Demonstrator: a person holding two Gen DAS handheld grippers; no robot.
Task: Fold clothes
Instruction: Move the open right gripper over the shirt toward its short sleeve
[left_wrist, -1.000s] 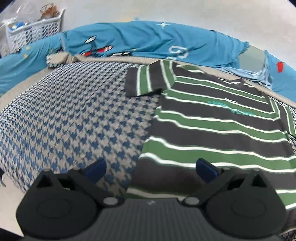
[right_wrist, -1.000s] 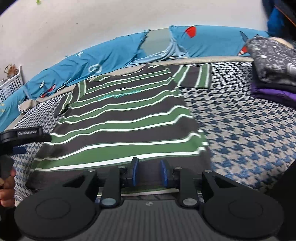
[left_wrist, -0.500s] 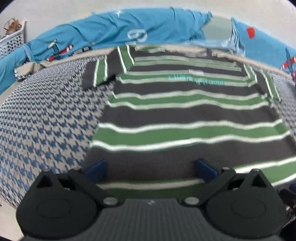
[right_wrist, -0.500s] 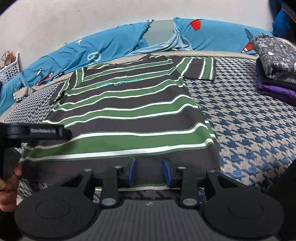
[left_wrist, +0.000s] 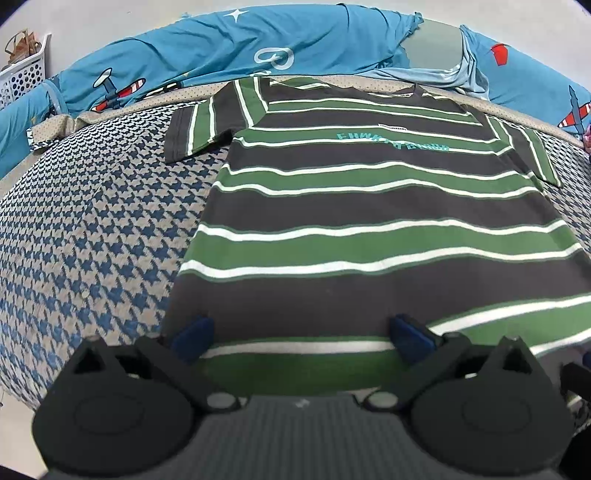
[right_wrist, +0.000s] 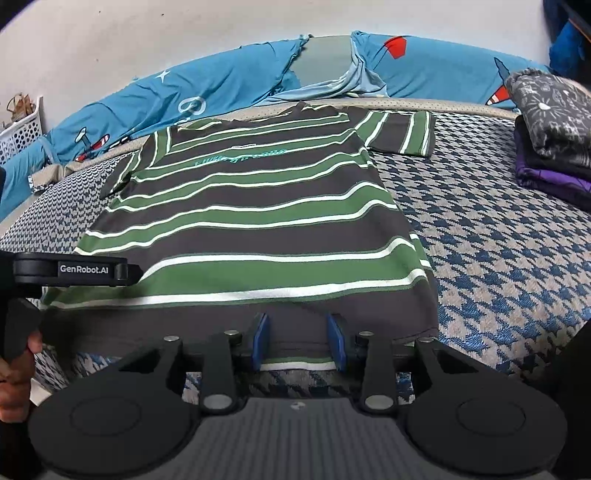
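A striped T-shirt (left_wrist: 369, 221) in dark grey, green and white lies flat, front up, on the bed (left_wrist: 92, 229), which has a blue-and-beige houndstooth cover. The collar points to the far side and the hem lies at the near edge. Both short sleeves are spread outward.

Left gripper (left_wrist: 303, 332): positioned over the near left part of the hem. Its fingers are spread wide, with the fabric lying below and between the blue pads (left_wrist: 194, 334). No pinch is visible.

Right gripper (right_wrist: 298, 341): positioned at the near right part of the hem. Its fingers stand partly apart, with a clear gap between the pads (right_wrist: 260, 339). The hem passes through this gap, and the pads do not press on it.

In the right wrist view, a hand (right_wrist: 14, 373) at the left edge carries the left gripper's body.

Blue printed bedding (left_wrist: 258, 48) lies along the far edge. A stack of folded clothes (right_wrist: 550, 136) rests at the far right. A white basket (left_wrist: 22, 74) stands at the far left.
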